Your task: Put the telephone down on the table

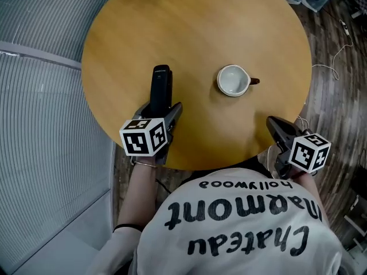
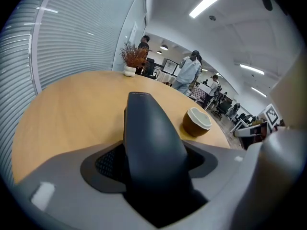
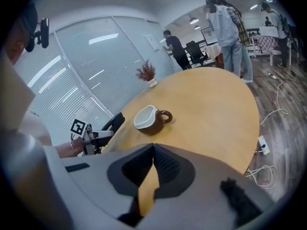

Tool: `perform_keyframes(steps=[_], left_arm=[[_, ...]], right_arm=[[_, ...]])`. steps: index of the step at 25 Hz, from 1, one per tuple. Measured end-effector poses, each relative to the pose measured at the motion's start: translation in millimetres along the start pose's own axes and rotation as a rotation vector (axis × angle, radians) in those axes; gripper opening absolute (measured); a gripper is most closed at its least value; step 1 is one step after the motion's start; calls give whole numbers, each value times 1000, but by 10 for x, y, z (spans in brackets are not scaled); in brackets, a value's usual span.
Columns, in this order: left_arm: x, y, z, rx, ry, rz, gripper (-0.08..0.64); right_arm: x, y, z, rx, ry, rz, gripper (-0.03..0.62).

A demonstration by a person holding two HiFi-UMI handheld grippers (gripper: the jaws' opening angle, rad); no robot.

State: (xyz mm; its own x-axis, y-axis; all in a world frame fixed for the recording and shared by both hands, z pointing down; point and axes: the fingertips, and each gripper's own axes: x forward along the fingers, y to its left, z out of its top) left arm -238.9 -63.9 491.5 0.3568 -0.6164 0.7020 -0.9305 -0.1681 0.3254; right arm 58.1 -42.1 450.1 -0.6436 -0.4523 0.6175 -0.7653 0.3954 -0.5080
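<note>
A round wooden bench [image 1: 195, 16] stands beside a curved wall of blinds [image 1: 40, 125] on a dark plank floor [image 1: 338, 102] strewn with cables [image 1: 335, 59]. A mug [image 1: 233, 80] sits near its middle and a potted plant [image 2: 130, 60] at the far edge. The left gripper [image 1: 161, 109] clamps the black telephone [image 1: 161, 85] between its jaws over the bench's near left. Its lower end is hidden, and contact with the wood is unclear. The right gripper [image 1: 275, 125] hovers at the near edge, jaws together and empty.

Round wooden table [image 1: 189, 27], white-lined brown mug [image 1: 233, 80] near its middle, small potted plant [image 2: 130, 63] at far edge.
</note>
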Motion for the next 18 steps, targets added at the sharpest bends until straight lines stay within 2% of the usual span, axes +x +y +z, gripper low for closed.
perform_keyframes(steps=[3, 6, 15, 18], left_arm=[[45, 61, -137, 3, 26, -3, 357], [49, 79, -102, -17, 37, -32, 356], [133, 130, -152, -53, 74, -54, 356], [138, 141, -199, -63, 91, -62, 357]], right_arm=[[-95, 24, -114, -37, 4, -31, 14], [-180, 46, -114, -60, 14, -62, 14], [-212, 87, 68, 98, -76, -3, 14], [-207, 112, 119, 93, -85, 1, 14]])
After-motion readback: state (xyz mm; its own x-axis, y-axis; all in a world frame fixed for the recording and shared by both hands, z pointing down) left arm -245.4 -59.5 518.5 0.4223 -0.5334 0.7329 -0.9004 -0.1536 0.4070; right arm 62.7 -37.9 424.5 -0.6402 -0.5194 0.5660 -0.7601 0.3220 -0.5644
